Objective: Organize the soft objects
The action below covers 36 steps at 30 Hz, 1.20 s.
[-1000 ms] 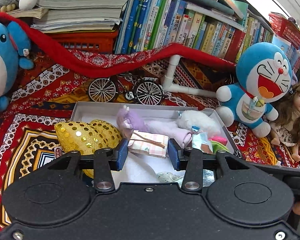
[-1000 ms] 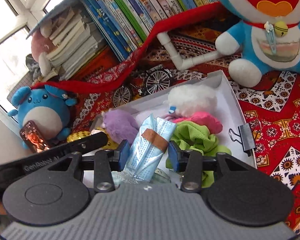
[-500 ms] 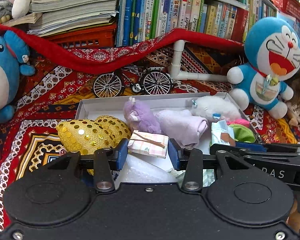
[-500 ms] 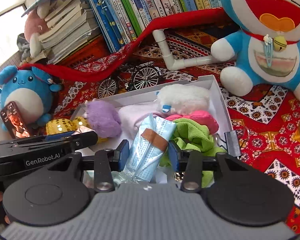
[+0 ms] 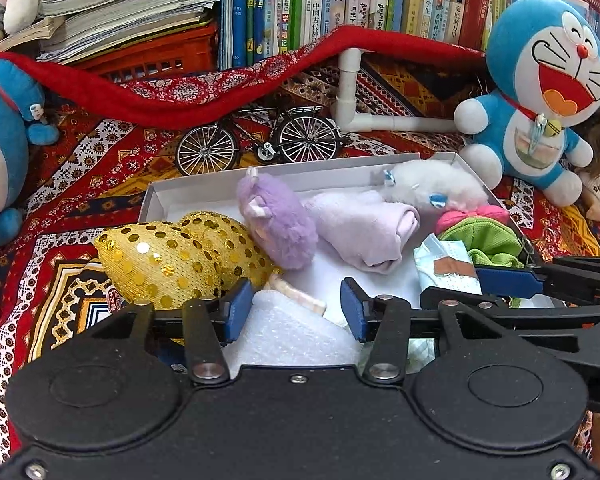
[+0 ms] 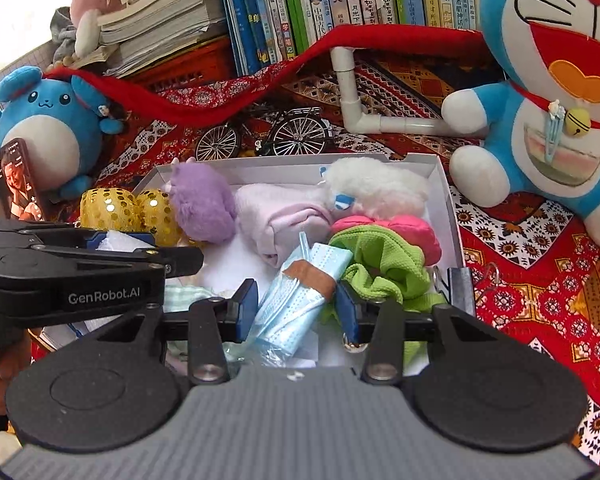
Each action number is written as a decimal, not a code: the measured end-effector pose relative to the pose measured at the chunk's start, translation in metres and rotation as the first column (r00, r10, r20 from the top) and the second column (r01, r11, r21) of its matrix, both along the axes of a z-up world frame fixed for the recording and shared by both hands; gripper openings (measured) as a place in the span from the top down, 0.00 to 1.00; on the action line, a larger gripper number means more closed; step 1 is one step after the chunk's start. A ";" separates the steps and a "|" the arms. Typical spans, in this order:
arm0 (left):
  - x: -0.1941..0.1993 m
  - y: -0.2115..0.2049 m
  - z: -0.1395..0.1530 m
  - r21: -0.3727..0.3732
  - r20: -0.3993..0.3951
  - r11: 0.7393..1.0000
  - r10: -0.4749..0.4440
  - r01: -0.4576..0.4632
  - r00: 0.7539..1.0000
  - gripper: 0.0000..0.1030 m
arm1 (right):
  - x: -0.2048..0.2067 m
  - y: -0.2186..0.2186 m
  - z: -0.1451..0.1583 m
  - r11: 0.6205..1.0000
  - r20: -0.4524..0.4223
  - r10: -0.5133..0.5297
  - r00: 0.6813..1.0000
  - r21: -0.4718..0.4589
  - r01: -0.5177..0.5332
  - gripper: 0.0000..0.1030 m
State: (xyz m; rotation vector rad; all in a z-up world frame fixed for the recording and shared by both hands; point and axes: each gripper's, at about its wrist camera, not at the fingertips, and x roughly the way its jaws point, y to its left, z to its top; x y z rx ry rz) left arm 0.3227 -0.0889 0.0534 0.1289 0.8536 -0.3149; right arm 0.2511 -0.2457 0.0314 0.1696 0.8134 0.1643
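Left gripper [image 5: 296, 310]: black body, blue pads, silver screws. Right gripper [image 6: 296, 312]: grey ribbed top, black round caps (white "GenRobot.AI" lettering on the left one's side).

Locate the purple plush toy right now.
In both wrist views the purple plush toy lies in the white box, between the gold sequin pouch and the folded lilac cloth.
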 end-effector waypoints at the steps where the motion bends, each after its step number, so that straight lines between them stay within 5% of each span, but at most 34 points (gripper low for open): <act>1: 0.000 0.000 0.000 0.005 0.002 1.000 0.000 0.000 1.000 0.52 | 0.000 0.000 0.000 1.000 0.002 0.000 1.000 0.003 0.000 0.47; 18: -0.007 0.009 0.009 -0.008 0.035 1.000 0.013 -0.012 0.999 0.27 | -0.006 -0.006 0.004 0.999 0.011 -0.023 1.000 0.046 0.023 0.36; 36: -0.023 0.014 0.016 -0.025 0.058 1.000 0.014 -0.013 0.998 0.22 | -0.020 -0.006 0.015 0.999 0.040 -0.036 0.999 0.038 0.035 0.29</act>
